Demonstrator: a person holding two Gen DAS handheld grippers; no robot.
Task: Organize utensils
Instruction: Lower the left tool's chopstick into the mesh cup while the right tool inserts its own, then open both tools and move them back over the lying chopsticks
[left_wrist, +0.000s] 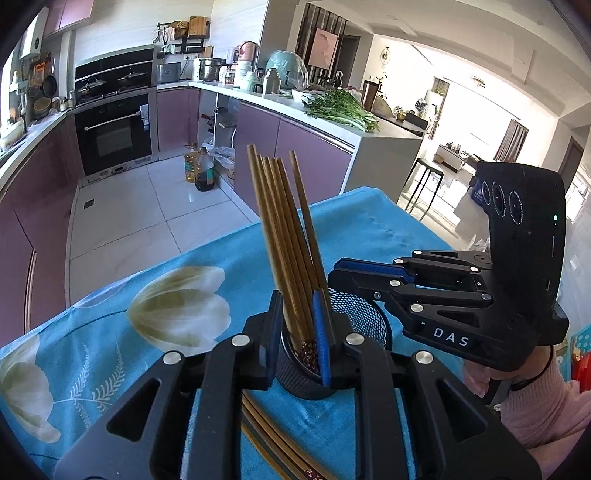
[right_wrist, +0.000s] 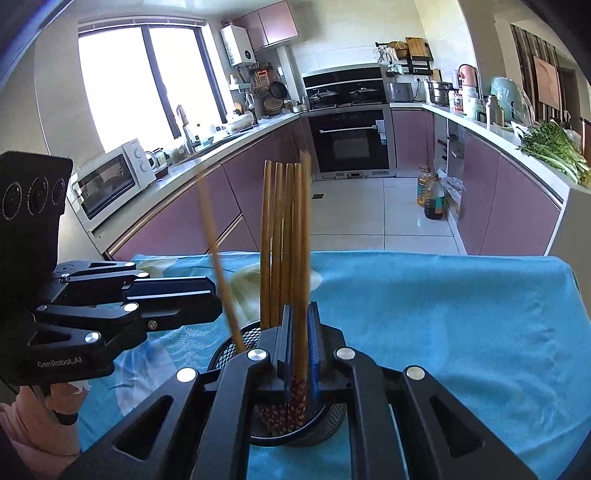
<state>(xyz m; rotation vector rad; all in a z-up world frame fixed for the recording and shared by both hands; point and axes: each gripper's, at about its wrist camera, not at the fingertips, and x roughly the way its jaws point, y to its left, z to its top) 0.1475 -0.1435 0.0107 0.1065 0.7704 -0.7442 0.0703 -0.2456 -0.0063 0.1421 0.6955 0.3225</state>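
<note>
A black mesh holder (left_wrist: 364, 319) stands on the blue flowered tablecloth (left_wrist: 110, 332) with several brown chopsticks (left_wrist: 280, 236) upright in it. My left gripper (left_wrist: 297, 343) is partly open, its jaws either side of the holder's near rim and the chopsticks. In the right wrist view, my right gripper (right_wrist: 300, 354) is shut on a chopstick (right_wrist: 303, 258) held upright over the holder (right_wrist: 236, 345). One chopstick (right_wrist: 218, 266) leans left, blurred. More chopsticks (left_wrist: 273, 443) lie on the cloth under my left gripper. The right gripper also shows in the left wrist view (left_wrist: 338, 271).
The table's far edge (right_wrist: 406, 254) drops to the tiled kitchen floor (left_wrist: 147, 214). Purple cabinets, an oven (right_wrist: 351, 144) and oil bottles (right_wrist: 430, 197) lie beyond. Greens (left_wrist: 340, 107) lie on the counter. A microwave (right_wrist: 110, 181) stands at left.
</note>
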